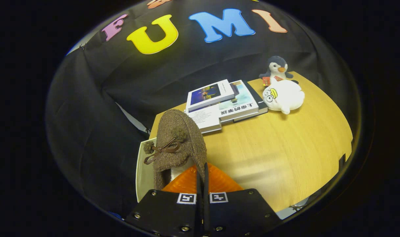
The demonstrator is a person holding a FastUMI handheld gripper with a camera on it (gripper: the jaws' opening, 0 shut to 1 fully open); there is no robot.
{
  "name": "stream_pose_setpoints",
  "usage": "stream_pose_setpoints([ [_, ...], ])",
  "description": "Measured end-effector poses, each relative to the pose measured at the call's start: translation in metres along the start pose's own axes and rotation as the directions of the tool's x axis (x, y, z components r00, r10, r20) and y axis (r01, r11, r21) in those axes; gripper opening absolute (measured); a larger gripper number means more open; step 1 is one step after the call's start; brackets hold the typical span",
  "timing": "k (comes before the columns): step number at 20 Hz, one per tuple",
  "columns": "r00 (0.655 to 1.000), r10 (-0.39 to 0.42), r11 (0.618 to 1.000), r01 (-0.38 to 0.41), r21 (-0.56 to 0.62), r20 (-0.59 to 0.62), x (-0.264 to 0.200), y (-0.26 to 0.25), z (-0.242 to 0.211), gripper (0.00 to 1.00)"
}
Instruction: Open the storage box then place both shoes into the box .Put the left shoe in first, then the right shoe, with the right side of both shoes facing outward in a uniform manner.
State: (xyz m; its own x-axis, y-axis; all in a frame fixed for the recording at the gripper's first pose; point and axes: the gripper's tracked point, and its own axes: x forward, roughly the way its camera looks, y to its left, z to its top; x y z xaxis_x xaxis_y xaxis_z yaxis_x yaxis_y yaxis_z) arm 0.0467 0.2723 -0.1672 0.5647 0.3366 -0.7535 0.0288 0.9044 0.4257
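The fisheye camera rides on the gripper (pixel 202 174), raised above the worktop (pixel 279 154), looking steeply down and forward along the fingers, close over the worktop's near corner

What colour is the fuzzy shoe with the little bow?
Brown, with a darker brown bow. The shoe is pinched in the hand-held gripper, clearest in the gripper view.

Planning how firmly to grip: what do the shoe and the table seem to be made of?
The shoe, pinched between the gripper fingers, looks like coarse brown wool or felt: fuzzy, matte, with pompoms and a thin smooth lace, possibly leather. The table looks like light wood or laminate: visible grain, smooth with a slight sheen.
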Motion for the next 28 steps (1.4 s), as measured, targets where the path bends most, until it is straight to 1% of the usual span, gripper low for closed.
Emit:
stream_pose_setpoints([
  [5, 0.999, 0.027, 1.0, -0.028, -0.009, -0.036, 0.028, 0.037, -0.016, 0.01],
  [11, 0.997, -0.01, 0.999, 0.007, -0.043, -0.078, 0.057, 0.044, -0.042, 0.01],
  [12, 0.998, -0.009, 0.998, 0.005, -0.059, -0.069, 0.058, 0.047, -0.045, 0.05],
  [13, 0.999, 0.0, 0.997, -0.004, -0.075, -0.048, 0.054, 0.05, -0.041, 0.22],
  [14, 0.999, 0.02, 0.996, -0.022, -0.09, -0.025, 0.05, 0.056, -0.038, 0.41],
  [17, 0.998, 0.029, 0.985, -0.019, -0.174, 0.056, 0.036, 0.058, -0.019, 0.98],
  [21, 0.98, 0.069, 0.969, -0.022, -0.248, 0.184, 0.0, 0.057, 0.013, 0.98],
  [25, 0.946, 0.101, 0.958, -0.009, -0.285, 0.309, -0.04, 0.044, 0.044, 0.98],
  [28, 0.921, 0.114, 0.955, 0.002, -0.298, 0.372, -0.068, 0.028, 0.06, 0.98],
])
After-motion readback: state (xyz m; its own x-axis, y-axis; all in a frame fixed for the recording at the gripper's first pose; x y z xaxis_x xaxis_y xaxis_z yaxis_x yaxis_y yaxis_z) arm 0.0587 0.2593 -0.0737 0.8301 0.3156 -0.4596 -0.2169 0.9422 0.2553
